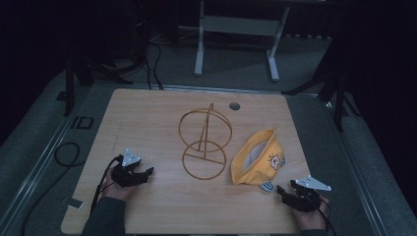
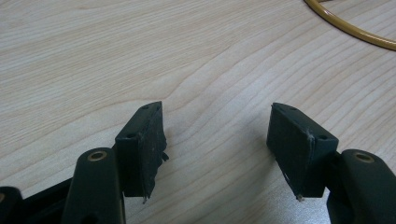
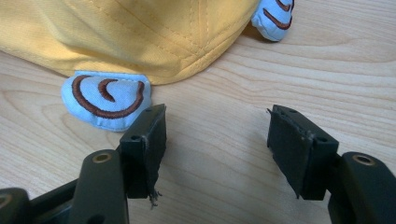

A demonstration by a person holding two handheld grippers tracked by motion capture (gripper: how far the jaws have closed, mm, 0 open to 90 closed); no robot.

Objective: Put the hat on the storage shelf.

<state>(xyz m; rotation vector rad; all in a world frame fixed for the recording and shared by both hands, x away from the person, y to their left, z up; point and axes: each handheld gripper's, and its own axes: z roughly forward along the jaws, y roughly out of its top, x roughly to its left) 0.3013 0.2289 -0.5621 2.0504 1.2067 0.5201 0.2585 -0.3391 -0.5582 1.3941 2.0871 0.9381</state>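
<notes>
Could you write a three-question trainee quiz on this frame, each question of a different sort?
1. True or false: the right gripper is shut on the yellow hat.
2. Which thing stands between the hat and the left gripper? A) a bowl B) a gold wire stand C) a book
3. Fill in: the pale blue flap nearest the right gripper's jaws lies flat on the wooden ____.

Key: 1 false, the jaws stand apart with bare table between them; 2 B; 3 table.
</notes>
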